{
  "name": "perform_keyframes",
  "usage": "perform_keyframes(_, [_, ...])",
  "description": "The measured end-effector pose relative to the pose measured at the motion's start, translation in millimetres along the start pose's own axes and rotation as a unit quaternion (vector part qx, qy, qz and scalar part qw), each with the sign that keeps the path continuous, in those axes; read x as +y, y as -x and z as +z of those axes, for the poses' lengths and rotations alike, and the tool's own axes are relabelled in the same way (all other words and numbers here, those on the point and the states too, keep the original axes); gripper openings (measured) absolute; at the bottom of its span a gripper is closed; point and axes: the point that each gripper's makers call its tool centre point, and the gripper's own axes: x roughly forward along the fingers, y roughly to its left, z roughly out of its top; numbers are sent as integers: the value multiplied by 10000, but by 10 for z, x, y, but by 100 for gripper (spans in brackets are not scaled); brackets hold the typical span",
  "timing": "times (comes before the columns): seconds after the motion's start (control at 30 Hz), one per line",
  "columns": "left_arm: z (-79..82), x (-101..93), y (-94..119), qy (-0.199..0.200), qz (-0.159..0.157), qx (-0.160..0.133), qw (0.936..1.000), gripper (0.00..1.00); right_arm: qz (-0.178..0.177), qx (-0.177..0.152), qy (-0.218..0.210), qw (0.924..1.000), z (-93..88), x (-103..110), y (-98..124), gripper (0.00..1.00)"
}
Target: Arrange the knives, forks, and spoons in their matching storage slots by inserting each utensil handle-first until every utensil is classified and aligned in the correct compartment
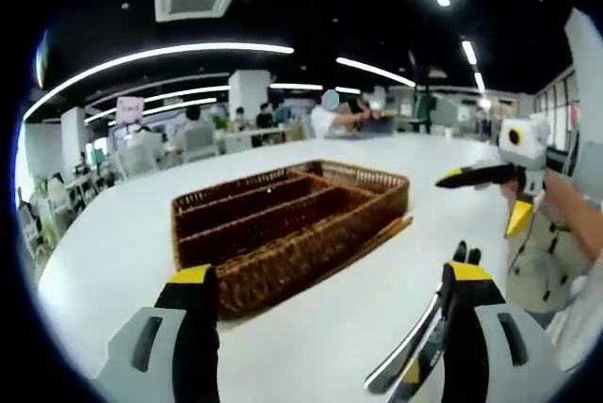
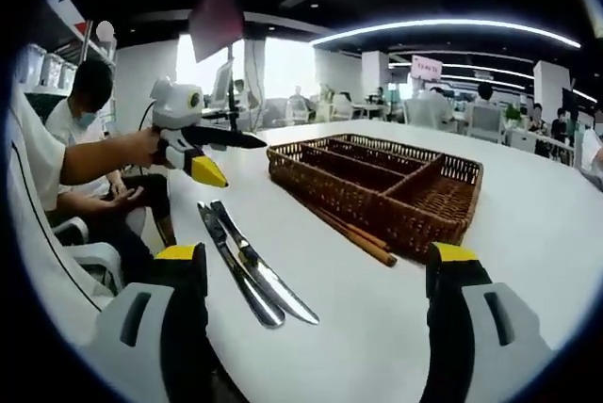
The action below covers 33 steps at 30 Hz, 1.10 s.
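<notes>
A brown wicker basket (image 1: 283, 224) with several long empty slots sits mid-table, also seen in the right gripper view (image 2: 377, 182). Two table knives (image 2: 250, 266) lie side by side on the white table, left of the basket. In the left gripper view the knives (image 1: 410, 361) lie by my right-hand jaw. My left gripper (image 1: 330, 273) is open and holds nothing; from the other side, the left gripper (image 2: 243, 163) hovers above the knives' far ends. My right gripper (image 2: 317, 252) is open and empty, and the right gripper (image 1: 480, 203) hangs in the air right of the basket.
A pair of brown chopsticks (image 2: 353, 233) lies along the basket's near wall; the chopsticks (image 1: 382, 236) touch its side. A seated person (image 2: 80, 135) is close to the table's left edge. The white table (image 1: 113, 243) has free room around the basket. Desks and people fill the background.
</notes>
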Motion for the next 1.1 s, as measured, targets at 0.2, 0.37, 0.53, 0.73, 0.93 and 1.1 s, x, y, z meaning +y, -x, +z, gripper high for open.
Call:
perform_keyframes(0.2, [-124, -75, -1, -7, -87, 102, 9999, 100, 58, 85, 115, 9999, -10, 34, -32, 100])
perform_keyframes(0.37, [-209, -196, 18, -361, -194, 301, 9987, 99, 86, 97, 138, 9998, -3, 34, -42, 100])
perform_keyframes(0.53, [-254, -321, 17, -970, -445, 546, 9928, 70, 115, 128, 150, 9997, -19, 55, -49, 100])
perform_keyframes(0.73, [-305, -494, -44, -1030, -873, 791, 9877, 62, 130, 103, 128, 9998, -14, 59, -28, 100])
perform_keyframes(0.93, [-361, -530, -49, -1204, -947, 903, 9841, 52, 102, 98, 115, 9998, -16, 5, -23, 100])
perform_keyframes(1.1, [-410, -574, -27, -1248, -1078, 1067, 9805, 50, 97, 101, 105, 9998, -28, 16, -13, 100])
